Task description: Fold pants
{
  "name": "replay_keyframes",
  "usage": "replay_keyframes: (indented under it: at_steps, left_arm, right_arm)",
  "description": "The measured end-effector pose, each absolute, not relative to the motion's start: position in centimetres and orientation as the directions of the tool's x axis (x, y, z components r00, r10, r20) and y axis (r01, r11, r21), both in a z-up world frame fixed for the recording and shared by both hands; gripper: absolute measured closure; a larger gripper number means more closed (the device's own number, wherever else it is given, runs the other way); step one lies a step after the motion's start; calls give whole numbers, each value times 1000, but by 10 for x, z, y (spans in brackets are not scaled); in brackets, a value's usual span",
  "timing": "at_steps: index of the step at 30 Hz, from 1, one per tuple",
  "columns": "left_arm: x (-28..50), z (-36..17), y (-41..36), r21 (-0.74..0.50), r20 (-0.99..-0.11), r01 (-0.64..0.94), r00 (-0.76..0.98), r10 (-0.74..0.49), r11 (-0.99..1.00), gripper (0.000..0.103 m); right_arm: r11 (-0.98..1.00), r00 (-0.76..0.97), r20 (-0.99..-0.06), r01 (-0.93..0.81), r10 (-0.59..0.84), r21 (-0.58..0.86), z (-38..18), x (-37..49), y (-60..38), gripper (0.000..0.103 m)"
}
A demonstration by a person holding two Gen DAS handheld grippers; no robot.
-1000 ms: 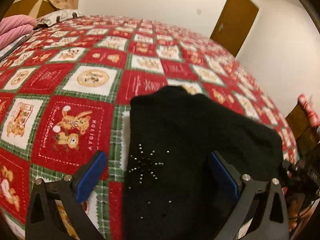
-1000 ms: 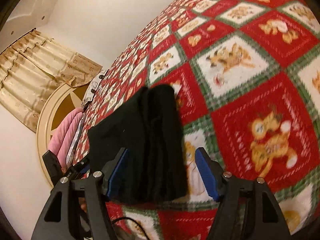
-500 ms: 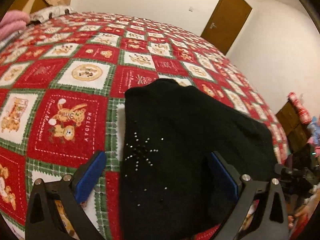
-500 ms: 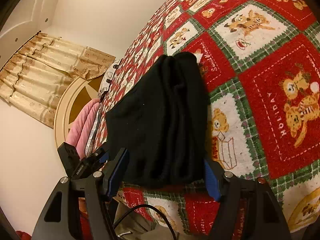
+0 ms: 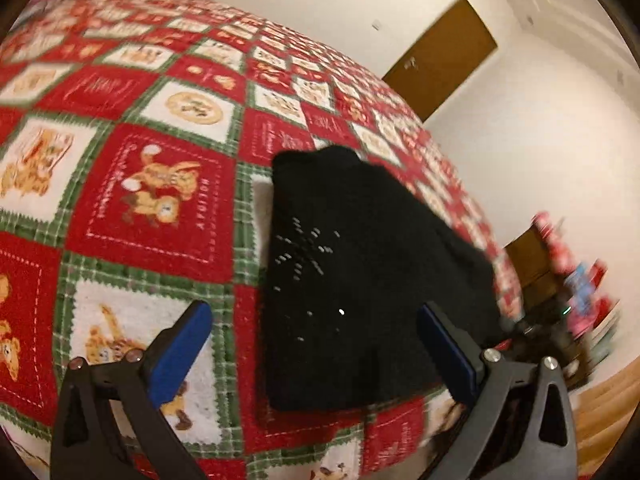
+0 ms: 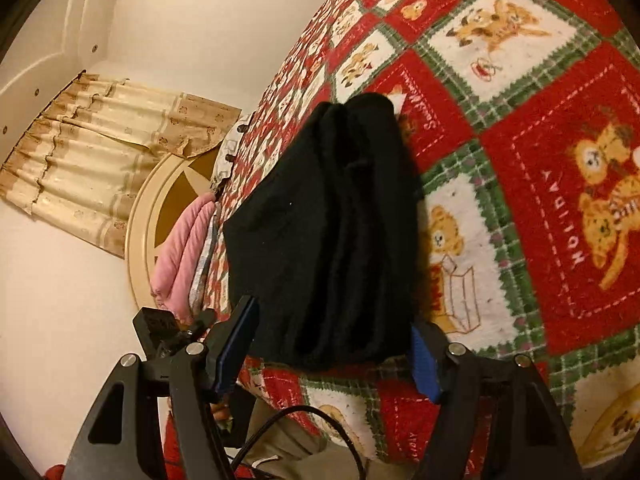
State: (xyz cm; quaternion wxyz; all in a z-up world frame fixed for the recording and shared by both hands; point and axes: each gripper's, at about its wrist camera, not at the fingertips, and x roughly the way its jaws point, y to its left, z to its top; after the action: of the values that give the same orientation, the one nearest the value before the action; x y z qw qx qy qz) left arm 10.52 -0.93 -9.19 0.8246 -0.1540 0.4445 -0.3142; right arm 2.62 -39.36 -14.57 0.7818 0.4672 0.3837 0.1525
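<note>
Bedroom, white walls, bed [image 5: 120, 92] under a red-and-green holiday quilt. Pants [image 5: 360, 280], black, already folded into a compact stack, lying near the quilt's front edge, long axis running away from both cameras toward the far side of the bed. Studs glinting on the upper layer in the left view; stacked fold edges visible at the near end in the right view. Left gripper [image 5: 316, 344] with fingers apart, clamped on nothing, straddling the near end from above. Right gripper [image 6: 336, 344] likewise spread, stack's near end between its pads [image 6: 424, 364] without clear pressing. Both about equally near, one at each side of the near end. Probably finished or awaiting one last fold lengthwise. Further out: brown door [image 5: 440, 64], curtain [image 6: 100, 152], pink bedding [image 6: 184, 248].
</note>
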Motion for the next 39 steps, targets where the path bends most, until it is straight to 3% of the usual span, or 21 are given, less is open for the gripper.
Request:
replay_keyframes:
  at_steps: [3,7,15,21,26,30,38,39]
  left_arm:
    - [100,-90,-24,-626,-582,419,310,-752,657,0]
    - [101,-94,-30,-603,-598,417,327,-732,680,0]
    - [76,-118,1,-809,-493,233,233,-838,540,0]
    - [70,-123,-11,-807,-492,241,230,-840,539,0]
    - [87,-120,-13,-845,-426,202,306,-851,496,0]
    - [95,-97,-4,-861,-341,241,381,-859,449,14]
    - [100,-119,-17,-810,-419,242,400,-815,534,14]
    - [100,-116,-20,-797,-426,249,413,-805,550,10]
  right_arm:
    - [470,666,-427,127,612,873,-150,27,-398,32]
    - [458,667,-419,129,616,879,-152,26,-400,32]
    - [434,669,-404,134,623,891,-158,19,-405,32]
    - [435,670,-405,134,622,890,-159,18,-406,32]
    - [436,670,-405,134,622,890,-158,18,-407,32]
    - [434,670,-404,134,623,891,-158,19,-407,32]
    - [430,672,-404,138,620,892,-158,19,-408,32]
    - [428,676,-402,139,618,893,-158,18,-409,32]
